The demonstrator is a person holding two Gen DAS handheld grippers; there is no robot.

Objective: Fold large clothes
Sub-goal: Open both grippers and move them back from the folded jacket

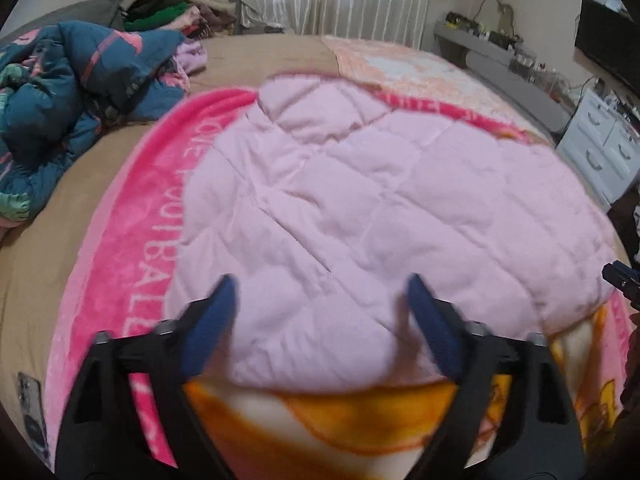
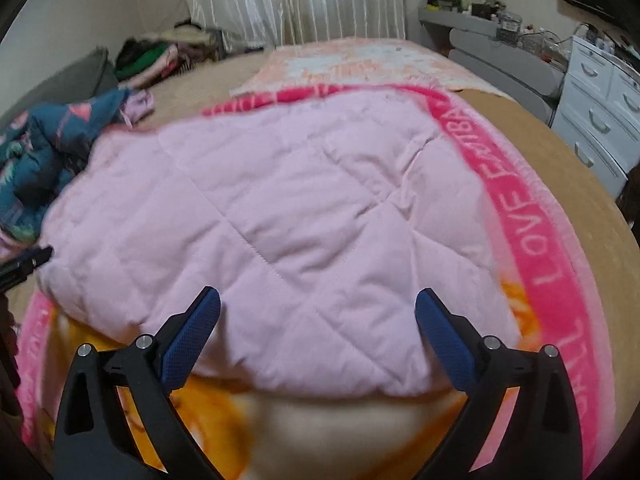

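Observation:
A pale pink quilted garment (image 1: 360, 200) (image 2: 280, 208) lies flat and folded on a bright pink lettered blanket (image 1: 132, 208) (image 2: 532, 216) spread over the bed. My left gripper (image 1: 321, 280) hovers over the garment's near edge, its blue pads wide apart and nothing between them. My right gripper (image 2: 318, 293) is over the same near edge further right, open too and empty. The right gripper's tip (image 1: 618, 276) shows at the right rim of the left wrist view. The left gripper's tip (image 2: 28, 262) shows at the left rim of the right wrist view.
A crumpled dark blue patterned garment (image 1: 60, 100) (image 2: 44, 148) lies at the left of the bed. Stacked clothes (image 1: 168, 12) (image 2: 152, 56) sit at the far left corner. White drawers (image 1: 600, 152) (image 2: 600, 112) and a grey shelf (image 1: 500, 56) stand right. A phone (image 1: 32, 412) lies near left.

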